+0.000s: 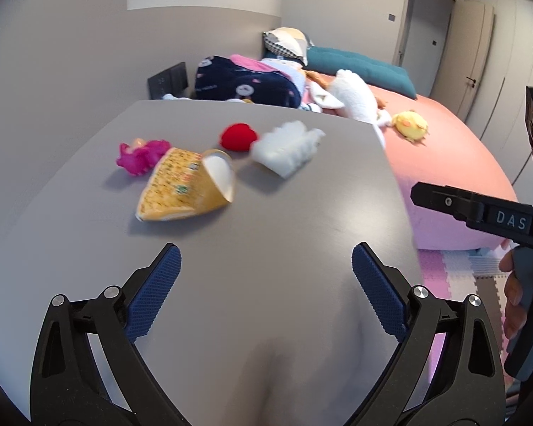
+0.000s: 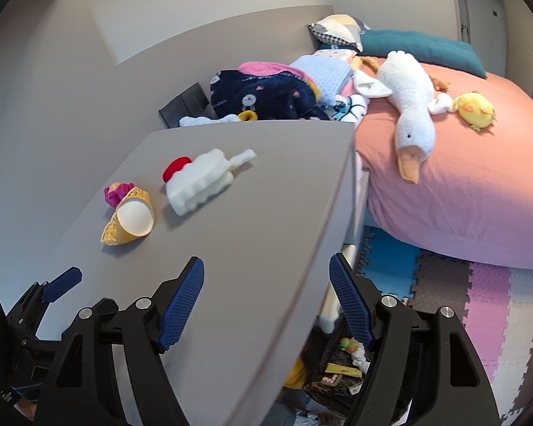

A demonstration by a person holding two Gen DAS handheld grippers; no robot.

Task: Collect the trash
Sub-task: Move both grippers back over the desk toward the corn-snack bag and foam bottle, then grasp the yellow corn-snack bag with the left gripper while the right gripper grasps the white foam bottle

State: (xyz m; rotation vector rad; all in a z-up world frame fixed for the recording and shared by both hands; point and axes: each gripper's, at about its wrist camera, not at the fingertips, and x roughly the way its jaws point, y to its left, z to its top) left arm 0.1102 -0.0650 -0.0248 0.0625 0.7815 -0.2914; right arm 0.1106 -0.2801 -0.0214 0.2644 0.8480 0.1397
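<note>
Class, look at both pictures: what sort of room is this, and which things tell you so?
Most likely a child's bedroom: a bed with a pillow, a plush goose lying on it, and foam play mats on the floor.

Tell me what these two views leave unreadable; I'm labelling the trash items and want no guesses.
- Yellow cup: print blurred in the left wrist view; the right wrist view shows mainly its white inside.
- Red object: largely behind the white foam piece, right wrist view.
- Pink toy: partly behind the cup, right wrist view.
- Items under the table: dark, crossed by right gripper fingers.
</note>
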